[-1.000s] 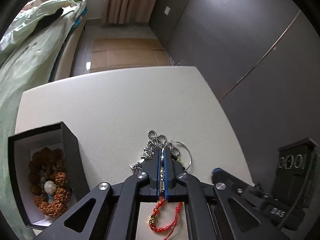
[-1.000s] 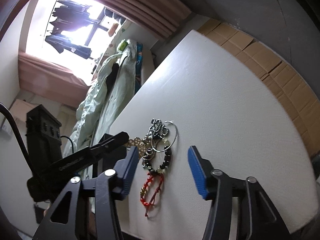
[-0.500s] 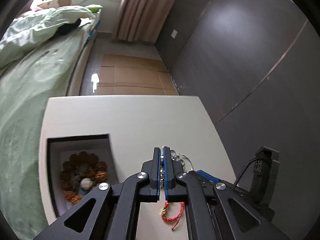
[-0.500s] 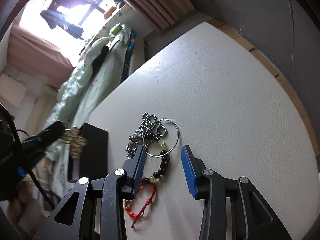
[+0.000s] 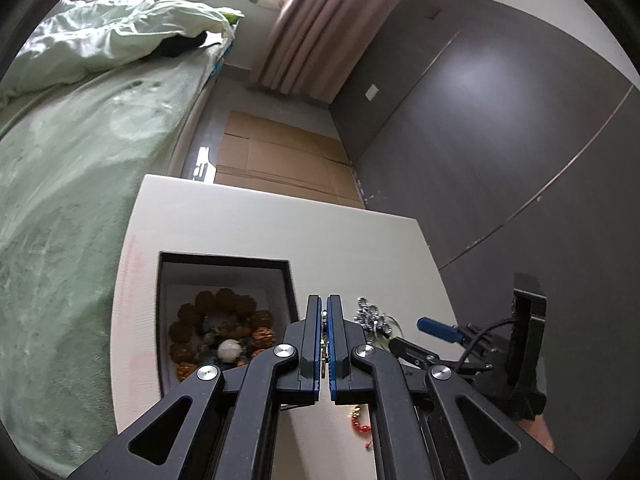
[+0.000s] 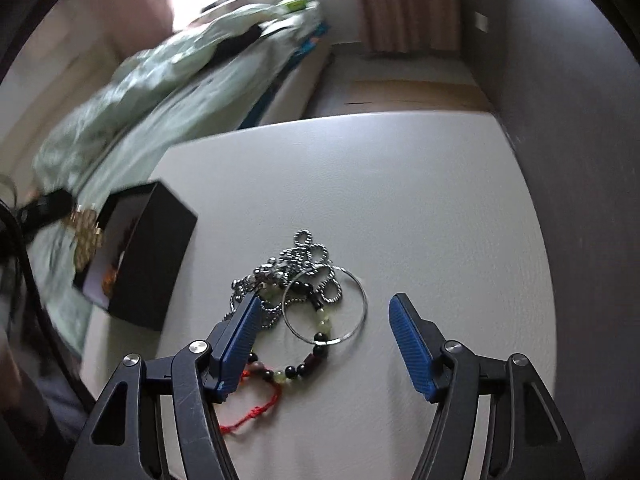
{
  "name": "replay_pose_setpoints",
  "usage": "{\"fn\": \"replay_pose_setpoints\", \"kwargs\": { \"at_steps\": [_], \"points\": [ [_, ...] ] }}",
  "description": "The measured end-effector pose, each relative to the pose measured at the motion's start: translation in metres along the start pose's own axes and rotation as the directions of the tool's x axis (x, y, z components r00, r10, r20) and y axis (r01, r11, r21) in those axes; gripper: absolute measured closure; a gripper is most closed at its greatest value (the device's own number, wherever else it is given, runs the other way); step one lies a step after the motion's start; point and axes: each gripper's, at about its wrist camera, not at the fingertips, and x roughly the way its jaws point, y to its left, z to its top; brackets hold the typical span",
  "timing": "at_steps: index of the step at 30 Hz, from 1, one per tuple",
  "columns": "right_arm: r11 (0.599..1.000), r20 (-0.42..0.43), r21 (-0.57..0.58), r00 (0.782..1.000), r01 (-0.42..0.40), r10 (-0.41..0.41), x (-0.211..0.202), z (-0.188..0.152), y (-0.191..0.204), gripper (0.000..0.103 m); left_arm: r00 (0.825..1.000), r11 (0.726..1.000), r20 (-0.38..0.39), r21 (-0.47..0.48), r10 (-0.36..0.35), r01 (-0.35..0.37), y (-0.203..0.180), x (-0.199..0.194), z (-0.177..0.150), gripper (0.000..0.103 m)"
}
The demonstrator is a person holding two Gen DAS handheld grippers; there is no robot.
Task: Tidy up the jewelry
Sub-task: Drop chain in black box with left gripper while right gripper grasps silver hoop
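The left gripper (image 5: pixel 324 344), jaws clenched on a gold filigree bracelet (image 6: pixel 86 236), hangs above the open black box (image 5: pixel 224 264) holding a brown seed-bead bracelet (image 5: pixel 218 332). The right gripper (image 6: pixel 322 344), jaws released, hovers over tangled silver chains (image 6: pixel 296 268) and a thin silver bangle (image 6: pixel 325 306) on the white table (image 6: pixel 420 208).

Left tongs (image 5: pixel 324 344) pinched nearly closed — seemingly gripping something; right tongs (image 6: pixel 326 336) spread wide.
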Motion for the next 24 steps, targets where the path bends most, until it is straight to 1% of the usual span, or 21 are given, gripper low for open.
{"fn": "replay_pose_setpoints", "kwargs": {
  "at_steps": [4, 9, 11, 17, 18, 20, 21, 22, 23, 24],
  "points": [
    [0.988, -0.046, -0.151, 0.999, -0.016, 0.01, 0.005, 0.008, 0.007, 0.036, 1.0, 1.0, 0.01, -0.02, 0.017, -0.017, 0.009, -0.001, 0.0, 0.101],
    [0.962, -0.109, -0.271, 0.994, -0.007, -0.024, 0.02, 0.009, 0.014, 0.036, 0.999, 0.998, 0.018, -0.053, 0.037, -0.036, 0.027, -0.002, -0.001, 0.101],
    [0.954, -0.135, -0.299, 0.991, -0.014, -0.028, 0.025, 0.01, 0.014, 0.036, 0.999, 0.997, 0.019, -0.064, 0.037, -0.036, 0.032, -0.001, -0.001, 0.101],
    [0.934, -0.156, -0.355, 0.988, -0.042, -0.015, 0.027, 0.015, 0.014, 0.037, 0.999, 0.996, 0.008, -0.085, 0.032, -0.032, 0.042, 0.005, -0.002, 0.101],
    [0.929, -0.158, -0.366, 0.987, -0.046, -0.014, 0.026, 0.015, 0.014, 0.038, 1.0, 0.996, 0.006, -0.087, 0.03, -0.029, 0.043, 0.006, -0.002, 0.101],
    [0.917, -0.157, -0.397, 0.987, -0.036, -0.03, 0.024, 0.012, 0.012, 0.043, 1.0, 0.996, 0.004, -0.085, 0.027, -0.026, 0.043, 0.006, -0.003, 0.101],
    [0.915, -0.16, -0.403, 0.987, -0.034, -0.034, 0.023, 0.011, 0.011, 0.05, 1.0, 0.996, 0.003, -0.083, 0.027, -0.027, 0.043, 0.006, -0.003, 0.101],
    [0.913, -0.16, -0.408, 0.986, -0.026, -0.044, 0.023, 0.013, 0.01, 0.052, 1.0, 0.996, 0.002, -0.083, 0.027, -0.027, 0.043, 0.006, -0.004, 0.101],
    [0.915, -0.17, -0.402, 0.985, -0.037, -0.035, 0.02, 0.013, 0.008, 0.053, 1.0, 0.996, 0.001, -0.084, 0.027, -0.027, 0.044, 0.006, -0.003, 0.101],
    [0.92, -0.167, -0.391, 0.985, -0.028, -0.041, 0.022, 0.014, 0.008, 0.054, 1.0, 0.996, -0.002, -0.085, 0.028, -0.028, 0.045, 0.007, -0.004, 0.101]
  ]
}}
